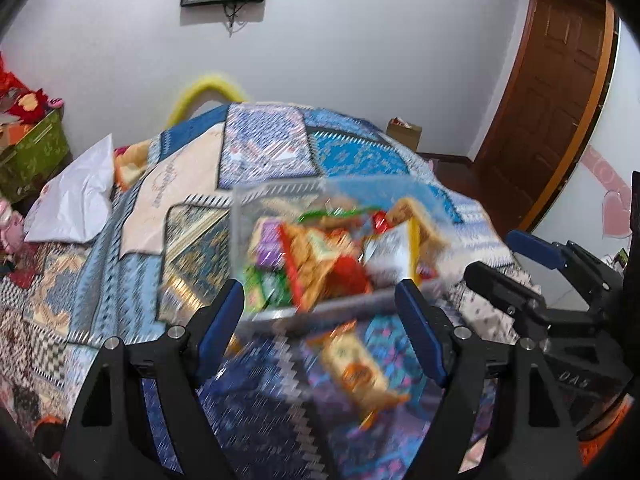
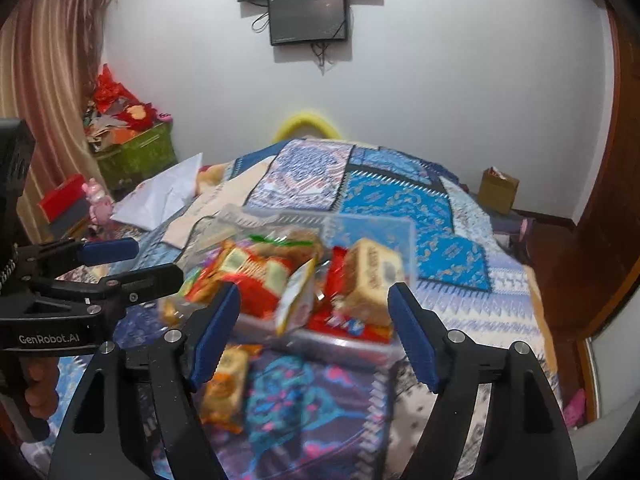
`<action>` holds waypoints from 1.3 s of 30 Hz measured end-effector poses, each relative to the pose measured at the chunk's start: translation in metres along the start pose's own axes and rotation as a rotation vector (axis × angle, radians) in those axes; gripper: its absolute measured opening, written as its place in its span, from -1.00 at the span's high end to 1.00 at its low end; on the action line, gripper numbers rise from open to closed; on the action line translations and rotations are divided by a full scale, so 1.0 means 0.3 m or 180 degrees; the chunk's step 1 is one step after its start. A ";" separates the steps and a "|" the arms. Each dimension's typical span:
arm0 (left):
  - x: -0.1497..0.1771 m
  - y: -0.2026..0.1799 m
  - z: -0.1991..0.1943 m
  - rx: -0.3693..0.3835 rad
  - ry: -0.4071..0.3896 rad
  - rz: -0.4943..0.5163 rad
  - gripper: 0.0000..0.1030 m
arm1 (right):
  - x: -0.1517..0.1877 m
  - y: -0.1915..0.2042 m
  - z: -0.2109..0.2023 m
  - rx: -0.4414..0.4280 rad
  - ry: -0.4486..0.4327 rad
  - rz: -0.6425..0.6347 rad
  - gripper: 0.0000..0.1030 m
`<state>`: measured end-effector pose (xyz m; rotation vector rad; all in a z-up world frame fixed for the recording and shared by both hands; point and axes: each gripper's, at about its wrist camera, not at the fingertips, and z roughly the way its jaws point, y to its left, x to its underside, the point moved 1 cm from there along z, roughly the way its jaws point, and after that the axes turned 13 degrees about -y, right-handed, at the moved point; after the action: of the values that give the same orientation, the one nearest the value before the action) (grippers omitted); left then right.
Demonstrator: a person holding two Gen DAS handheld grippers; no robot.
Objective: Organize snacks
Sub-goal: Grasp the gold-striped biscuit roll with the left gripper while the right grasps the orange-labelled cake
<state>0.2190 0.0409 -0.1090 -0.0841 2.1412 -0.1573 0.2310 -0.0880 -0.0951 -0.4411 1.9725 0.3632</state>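
Observation:
A clear plastic box (image 1: 276,194) (image 2: 372,226) stands on a bed's blue patterned cover, heaped with several bright snack packets. One loose yellow-orange packet (image 1: 356,368) (image 2: 226,384) lies on the cover just in front of the box. My left gripper (image 1: 320,292) hovers open over the box's near edge, with nothing pressed between its blue pads. My right gripper (image 2: 316,292) is likewise open in front of the box, holding nothing. Each gripper also shows in the other's view: the right gripper (image 1: 490,254) at the right, the left gripper (image 2: 158,260) at the left. Both views are blurred.
A white plastic bag (image 1: 76,200) lies on the bed's far left. A green crate (image 1: 32,152) of red items stands beyond it. A cardboard box (image 1: 404,132) sits by the wall, near a wooden door (image 1: 552,100). Screens (image 2: 308,16) hang on the wall. A hand (image 2: 38,384) grips the left handle.

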 end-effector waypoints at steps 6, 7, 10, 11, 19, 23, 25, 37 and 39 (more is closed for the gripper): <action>0.102 0.096 -0.062 -0.0123 0.0134 -0.0031 -0.51 | 0.083 0.075 0.025 -0.0127 0.0221 0.0017 -0.43; 0.119 0.114 -0.069 -0.0143 0.0162 -0.0042 -0.51 | 0.098 0.086 0.031 -0.0148 0.0264 0.0014 -0.43; 0.169 0.168 -0.071 -0.0213 0.0275 -0.0069 -0.51 | 0.151 0.117 0.080 -0.0207 0.0446 0.0007 -0.43; 0.187 0.185 -0.070 -0.0238 0.0312 -0.0076 -0.51 | 0.166 0.125 0.092 -0.0225 0.0498 0.0012 -0.43; 0.250 0.315 -0.016 -0.0464 0.0437 -0.0248 -0.51 | 0.259 0.172 0.195 -0.0367 0.0874 0.0035 -0.42; 0.237 0.366 0.041 -0.0537 0.0438 -0.0361 -0.51 | 0.283 0.178 0.221 -0.0471 0.0978 0.0047 -0.17; 0.227 0.384 0.076 -0.0556 0.0450 -0.0400 -0.51 | 0.293 0.180 0.237 -0.0517 0.1028 0.0073 -0.12; 0.171 0.422 0.261 -0.0583 0.0475 -0.0464 -0.51 | 0.305 0.150 0.220 -0.0612 0.1035 0.0127 0.39; 0.170 0.420 0.294 -0.0585 0.0499 -0.0454 -0.51 | 0.298 0.133 0.190 -0.0613 0.0957 0.0154 0.39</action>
<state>0.2655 0.1523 -0.2171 -0.3423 2.3027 -0.0510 0.2225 -0.0405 -0.1975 -0.5998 2.2525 0.5467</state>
